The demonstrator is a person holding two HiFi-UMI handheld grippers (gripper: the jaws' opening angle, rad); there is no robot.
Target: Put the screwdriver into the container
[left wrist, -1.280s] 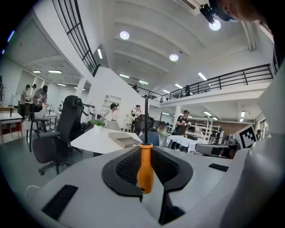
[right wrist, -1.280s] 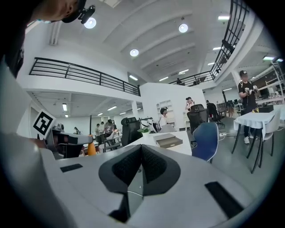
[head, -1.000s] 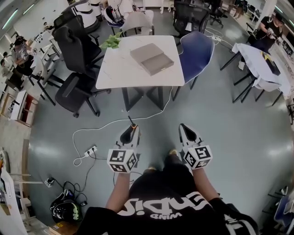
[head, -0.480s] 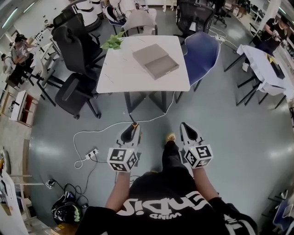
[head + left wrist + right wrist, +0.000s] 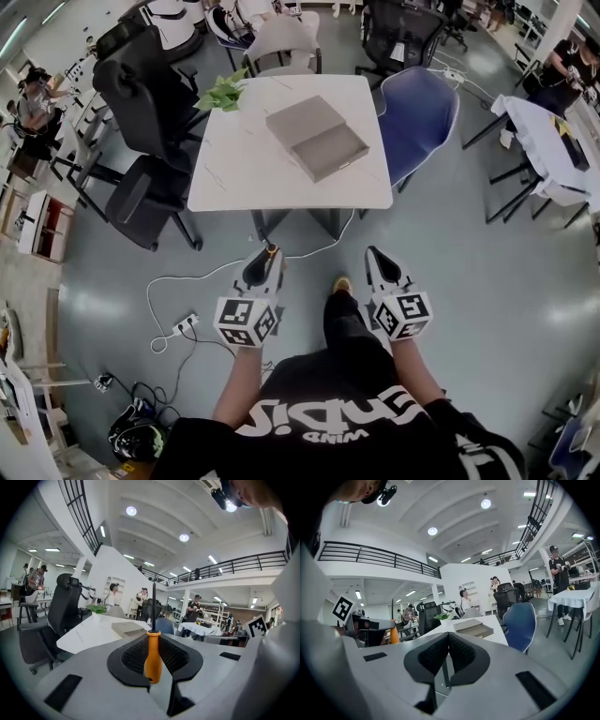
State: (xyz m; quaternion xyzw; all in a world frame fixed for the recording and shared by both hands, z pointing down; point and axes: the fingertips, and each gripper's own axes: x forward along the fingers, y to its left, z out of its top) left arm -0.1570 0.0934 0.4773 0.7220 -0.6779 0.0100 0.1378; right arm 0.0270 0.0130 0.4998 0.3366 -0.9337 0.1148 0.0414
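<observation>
Left gripper view: an orange-handled, black-shafted screwdriver (image 5: 153, 657) is clamped in the left gripper (image 5: 152, 667); the right gripper (image 5: 449, 660) jaws are pressed together, empty. Slippage may be caused by jolts.

Left tool (image 5: 154, 660) clamped on upright orange-handled screwdriver (image 5: 153, 651), white counter (image 5: 89, 631) ahead, grey box (image 5: 129, 629) on it

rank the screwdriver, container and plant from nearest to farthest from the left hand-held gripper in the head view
1. Screwdriver: clamped in the left hand-held gripper.
2. Container: middle of the table, ahead and slightly right.
3. Plant: at the table's far left corner.
</observation>
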